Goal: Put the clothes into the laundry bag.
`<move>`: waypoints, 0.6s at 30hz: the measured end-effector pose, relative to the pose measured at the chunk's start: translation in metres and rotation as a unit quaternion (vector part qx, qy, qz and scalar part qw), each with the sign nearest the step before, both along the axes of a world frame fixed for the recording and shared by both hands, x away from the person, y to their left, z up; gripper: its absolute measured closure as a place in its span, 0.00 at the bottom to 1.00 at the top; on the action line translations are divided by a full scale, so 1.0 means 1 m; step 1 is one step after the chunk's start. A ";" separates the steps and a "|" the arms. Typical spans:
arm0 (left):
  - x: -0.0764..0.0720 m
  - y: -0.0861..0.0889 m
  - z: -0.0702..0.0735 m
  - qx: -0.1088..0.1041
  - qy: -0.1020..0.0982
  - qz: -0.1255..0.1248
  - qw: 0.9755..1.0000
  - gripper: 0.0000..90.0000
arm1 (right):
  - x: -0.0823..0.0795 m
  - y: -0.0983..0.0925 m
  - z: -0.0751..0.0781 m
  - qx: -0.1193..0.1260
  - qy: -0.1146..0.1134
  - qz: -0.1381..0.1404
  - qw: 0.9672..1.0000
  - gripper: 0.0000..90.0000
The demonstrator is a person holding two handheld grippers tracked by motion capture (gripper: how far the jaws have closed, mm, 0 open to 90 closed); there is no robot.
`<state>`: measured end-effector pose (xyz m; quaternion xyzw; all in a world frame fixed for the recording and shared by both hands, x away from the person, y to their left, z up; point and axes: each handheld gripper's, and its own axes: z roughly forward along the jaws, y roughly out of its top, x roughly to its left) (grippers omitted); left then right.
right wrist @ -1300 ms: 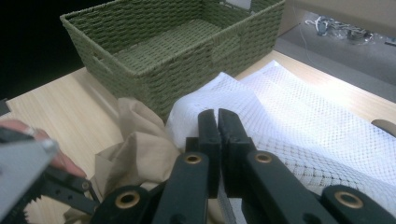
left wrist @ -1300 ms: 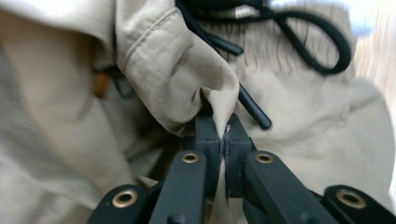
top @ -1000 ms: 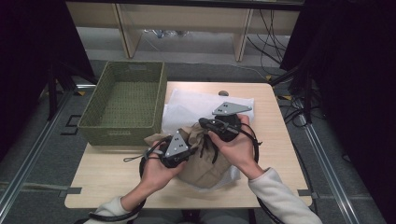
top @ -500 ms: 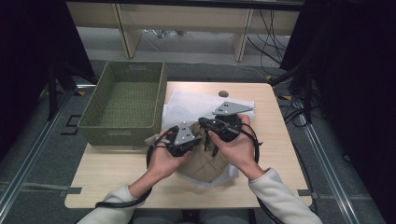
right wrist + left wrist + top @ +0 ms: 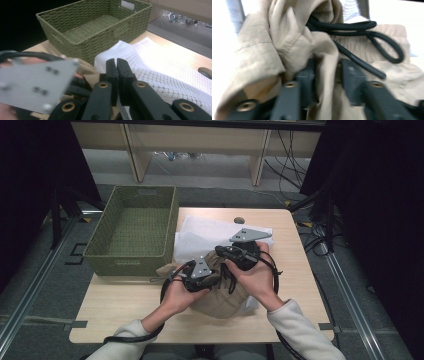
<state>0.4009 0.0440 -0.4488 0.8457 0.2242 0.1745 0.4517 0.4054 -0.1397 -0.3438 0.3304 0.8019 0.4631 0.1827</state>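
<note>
A tan garment (image 5: 220, 301) with a black drawstring (image 5: 367, 26) lies bunched on the table in front of the person, partly on a white mesh cloth (image 5: 210, 232). My left gripper (image 5: 214, 278) is pushed into the garment (image 5: 287, 37). Its jaws have just been opening and now stand apart (image 5: 328, 67) with a fold of tan cloth loose between them. My right gripper (image 5: 222, 251) sits just behind and to the right of it. Its jaws (image 5: 116, 61) are pressed together above the mesh cloth (image 5: 162, 67), and I see nothing between the tips.
A green woven basket (image 5: 135, 227) stands at the table's left rear, and its near wall (image 5: 95, 47) is close ahead of my right gripper. A small dark round mark (image 5: 239, 220) lies at the back edge. Bare wood (image 5: 125, 310) shows at the front left.
My left hand has moved right and slightly down, up against the right gripper, and its jaws have parted around a fold of the garment. The right hand has stayed put.
</note>
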 end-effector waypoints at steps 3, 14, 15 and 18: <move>-0.011 0.012 0.009 -0.029 0.003 -0.004 1.000 0.50 | 0.001 -0.001 0.000 0.000 0.003 -0.001 1.000 1.00; -0.031 0.067 0.032 -0.035 -0.022 0.035 0.999 0.38 | 0.003 0.000 -0.002 0.004 0.001 0.003 1.000 1.00; -0.029 0.071 0.031 -0.029 -0.021 0.040 0.999 0.37 | 0.003 0.000 -0.002 0.004 0.001 0.003 1.000 1.00; -0.019 0.080 0.020 -0.004 -0.006 0.048 0.999 0.32 | 0.005 -0.001 -0.002 -0.002 -0.006 0.011 1.000 1.00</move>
